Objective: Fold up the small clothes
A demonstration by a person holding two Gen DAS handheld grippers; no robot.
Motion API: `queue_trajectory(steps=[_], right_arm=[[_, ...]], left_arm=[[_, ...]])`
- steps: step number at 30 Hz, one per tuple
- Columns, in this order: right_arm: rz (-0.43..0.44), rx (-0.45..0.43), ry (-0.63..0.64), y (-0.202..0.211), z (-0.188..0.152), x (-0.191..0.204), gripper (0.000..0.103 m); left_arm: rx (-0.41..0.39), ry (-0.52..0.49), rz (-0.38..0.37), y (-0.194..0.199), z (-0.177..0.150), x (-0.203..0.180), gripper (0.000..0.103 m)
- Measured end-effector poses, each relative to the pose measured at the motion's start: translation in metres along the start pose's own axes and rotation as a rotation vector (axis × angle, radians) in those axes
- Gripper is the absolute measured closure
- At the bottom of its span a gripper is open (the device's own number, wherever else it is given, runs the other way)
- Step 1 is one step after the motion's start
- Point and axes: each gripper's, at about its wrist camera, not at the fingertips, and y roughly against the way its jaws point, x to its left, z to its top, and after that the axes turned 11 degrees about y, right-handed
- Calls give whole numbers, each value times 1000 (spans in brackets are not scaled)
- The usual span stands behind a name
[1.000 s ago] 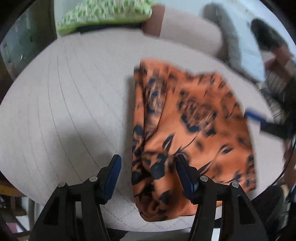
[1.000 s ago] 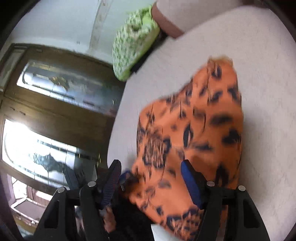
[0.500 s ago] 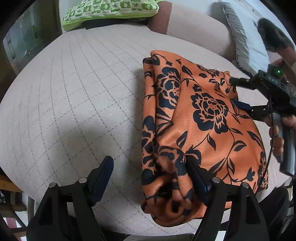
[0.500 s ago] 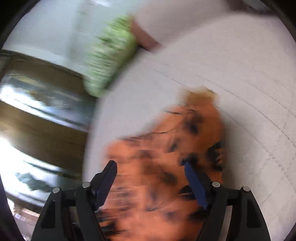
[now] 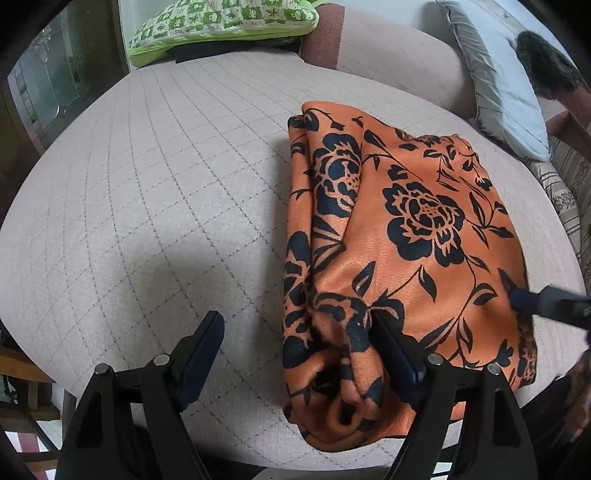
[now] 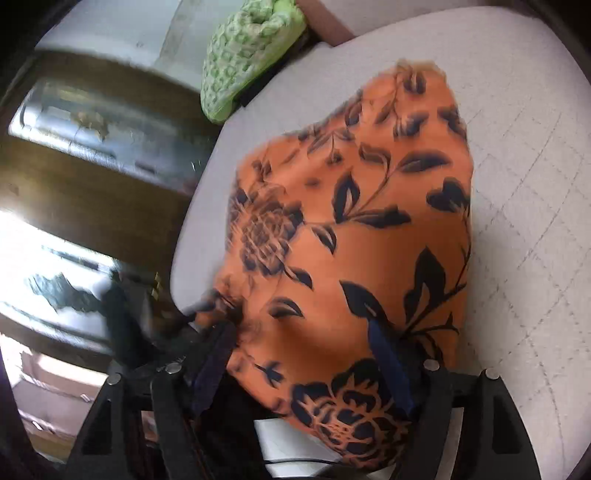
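Left hand-held gripper (image 5: 299, 354) wide open, nothing gripped; one finger pokes into orange floral garment (image 5: 402, 251). Right hand-held gripper (image 6: 306, 358) also open w/ garment edge between fingers. Garment lies folded on quilted cushion (image 5: 166, 206), green pillow (image 5: 221, 26) behind.

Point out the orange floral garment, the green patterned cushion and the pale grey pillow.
Orange floral garment (image 5: 417, 229): left wrist view, on its large black flower.
Green patterned cushion (image 5: 221, 22): left wrist view, on its top face.
Pale grey pillow (image 5: 506, 96): left wrist view, on its middle.
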Motion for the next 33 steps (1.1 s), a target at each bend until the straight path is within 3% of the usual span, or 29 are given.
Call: queue_trajectory(steps=[3,6,7,9,12,18,21,22,26,29,31,32,33], right_arm=[[-22,-11,-1,14,6,17,25],[20,-65,48,30,0,29,25],[18,-58,46,28,-7,26,23],[-4,44,6,-2,-15,12,23],[53,-15,-72,2,-10,7,24],[1,-146,-12,58,-2,13,23],[-58,-199,-102,76,0,-20,23],[-60,-204,-128,75,1,-28,23],[-22,-182,-219,58,13,-65,23],[19,-127,-249,25,26,-76,23],[14,-68,-263,4,29,-80,23],[6,-68,-248,1,31,-77,25],[10,-60,-216,-1,33,-73,33]], left_arm=[[-5,-5,9,0,-1,-3,20],[-9,-4,14,1,-1,-4,19],[-10,-5,15,1,-1,-4,19],[-7,-9,20,2,0,-5,18],[4,-6,17,6,1,-4,18],[-66,112,-150,38,21,13,15],[-2,164,-233,23,39,21,12],[35,176,-274,15,44,22,12],[178,225,-324,-27,56,19,12],[164,155,-304,-29,53,4,12],[160,108,-287,-31,51,-4,17],[156,94,-286,-32,50,-7,36],[168,85,-309,-33,49,-11,46]])
